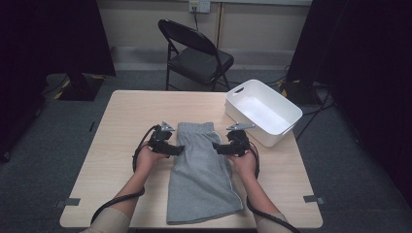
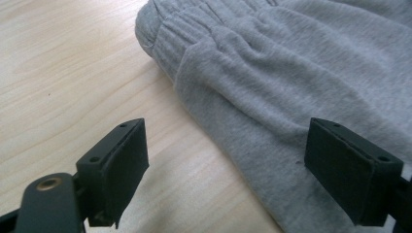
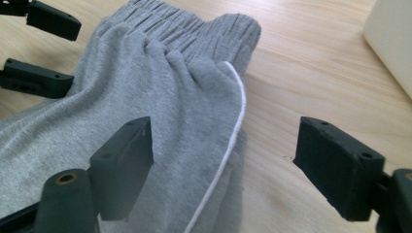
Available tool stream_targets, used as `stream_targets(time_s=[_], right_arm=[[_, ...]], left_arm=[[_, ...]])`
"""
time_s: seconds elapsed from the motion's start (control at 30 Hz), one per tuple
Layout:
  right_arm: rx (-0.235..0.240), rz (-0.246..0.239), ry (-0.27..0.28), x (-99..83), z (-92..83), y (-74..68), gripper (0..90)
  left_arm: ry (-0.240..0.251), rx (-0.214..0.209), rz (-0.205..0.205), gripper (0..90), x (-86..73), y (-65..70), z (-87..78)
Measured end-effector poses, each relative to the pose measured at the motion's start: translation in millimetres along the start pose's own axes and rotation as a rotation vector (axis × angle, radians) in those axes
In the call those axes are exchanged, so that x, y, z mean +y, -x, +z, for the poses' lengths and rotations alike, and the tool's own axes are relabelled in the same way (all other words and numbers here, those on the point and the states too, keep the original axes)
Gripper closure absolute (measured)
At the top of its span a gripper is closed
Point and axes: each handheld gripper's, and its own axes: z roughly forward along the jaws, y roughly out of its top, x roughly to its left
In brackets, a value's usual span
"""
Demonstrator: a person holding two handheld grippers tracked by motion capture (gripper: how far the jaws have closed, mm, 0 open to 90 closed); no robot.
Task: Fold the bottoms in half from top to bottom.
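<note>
Now, left hand-held gripper (image 1: 178, 150): wide, jaws astride the shorts' (image 1: 201, 174) edge
right hand-held gripper (image 1: 217, 148): wide, gripping nothing
shorts: flat on tabletop (image 1: 121, 126)

I see heather-grey shorts (image 1: 201, 177) with a thin white piping stripe (image 3: 228, 145) down one side seam. Table (image 1: 121, 141): pale wood grain. Bin (image 1: 262, 112): plain white. Both grippers (image 1: 167, 144) (image 1: 232, 145): matte black. Folding chair (image 1: 197, 56): black.

You've got soft grey fleecy cloth shorts (image 1: 201, 170) with a ribbed waistband, lying on a pale matt wood-grain surface (image 1: 126, 116). The white tub (image 1: 262, 111) at 2 o'clock looks like smooth plastic, slightly glossy.
</note>
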Motion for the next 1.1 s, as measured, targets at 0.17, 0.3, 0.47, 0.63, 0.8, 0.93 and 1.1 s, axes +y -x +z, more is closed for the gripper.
stream_targets(time_s=[0.17, 0.3, 0.47, 0.63, 0.8, 0.93, 1.1], right_arm=[[-0.009, -0.001, -0.022, -3.0, 8.2, 2.6, 30.9], [-0.037, -0.012, -0.048, -7.4, 14.7, 4.2, 34.0], [-0.029, 0.006, -0.065, -13.3, 18.6, 4.7, 39.9], [-0.044, -0.057, -0.082, -13.4, 21.2, 0.3, 45.3], [-0.039, -0.022, -0.076, -15.9, 22.4, 1.9, 46.6], [-0.028, -0.009, -0.071, -17.4, 21.8, 1.8, 52.6], [-0.009, -0.009, -0.088, -15.1, 22.2, -0.4, 62.1]], left_arm=[[-0.013, -0.008, -0.025, 15.4, -0.9, 2.1, 5.4], [-0.008, -0.004, -0.037, 15.4, -2.6, 3.1, 7.9], [-0.016, -0.009, -0.049, 21.2, -4.4, 4.0, 9.0], [-0.037, -0.014, -0.028, 31.6, -1.1, 7.5, 7.5], [-0.033, -0.022, -0.025, 33.3, -2.3, 8.1, 6.7], [-0.034, -0.034, -0.015, 39.4, -2.0, 9.8, 5.9], [-0.039, -0.067, -0.001, 54.4, -1.0, 12.8, 4.5]])
